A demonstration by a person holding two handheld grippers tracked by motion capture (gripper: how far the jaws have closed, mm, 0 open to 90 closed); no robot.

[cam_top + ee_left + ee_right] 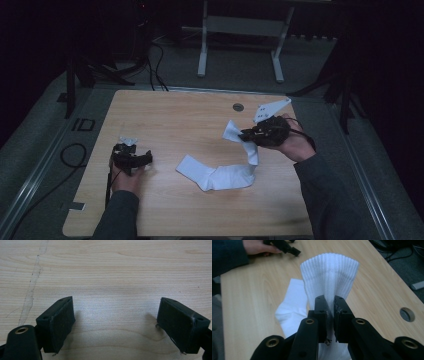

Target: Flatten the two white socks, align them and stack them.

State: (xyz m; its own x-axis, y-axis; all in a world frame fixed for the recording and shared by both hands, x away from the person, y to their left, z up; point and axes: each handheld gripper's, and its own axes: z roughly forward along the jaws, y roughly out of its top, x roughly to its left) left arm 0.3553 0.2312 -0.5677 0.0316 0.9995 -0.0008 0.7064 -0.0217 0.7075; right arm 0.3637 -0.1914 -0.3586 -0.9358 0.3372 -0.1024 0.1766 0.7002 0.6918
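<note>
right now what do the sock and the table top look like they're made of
Sock: white knitted fabric, probably cotton blend, matte; ribbed cuff shows clear vertical knit rows. Table top: pale wood or wood-look laminate, smooth low sheen; printed-looking grain lines, so which one is unclear.

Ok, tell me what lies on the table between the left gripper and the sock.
Nothing: in the high view, bare wooden table separates the left gripper from the white sock.
</note>
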